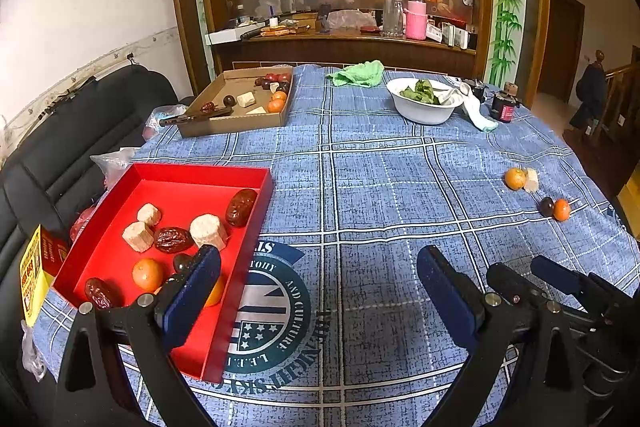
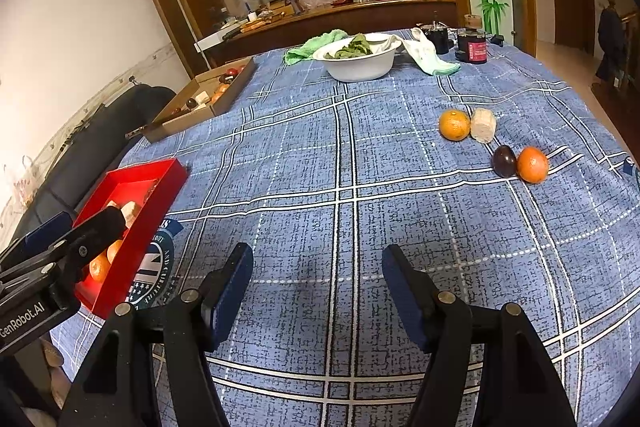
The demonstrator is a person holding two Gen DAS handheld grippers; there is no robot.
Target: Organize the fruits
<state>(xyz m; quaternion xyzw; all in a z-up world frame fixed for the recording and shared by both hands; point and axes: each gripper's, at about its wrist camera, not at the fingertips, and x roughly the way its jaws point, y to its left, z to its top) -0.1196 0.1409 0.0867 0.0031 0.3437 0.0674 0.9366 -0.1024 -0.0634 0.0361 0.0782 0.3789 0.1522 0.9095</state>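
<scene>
A red tray (image 1: 180,191) sits at the table's left edge. It holds red dates (image 1: 241,207), pale cut chunks (image 1: 208,231), oranges (image 1: 147,273) and a dark fruit. My left gripper (image 1: 320,267) hovers open and empty, its left finger over the tray's near corner. Far right on the cloth lie an orange (image 2: 454,125) touching a pale chunk (image 2: 483,125), and a dark fruit (image 2: 504,161) touching another orange (image 2: 532,165). My right gripper (image 2: 318,267) is open over bare cloth, well short of them, with nothing between its fingers.
A cardboard box (image 1: 236,123) with more fruit stands at the back left. A white bowl of greens (image 1: 424,107), a green cloth (image 1: 358,73) and a dark jar (image 1: 505,105) line the far side. A black seat (image 1: 80,147) flanks the left edge.
</scene>
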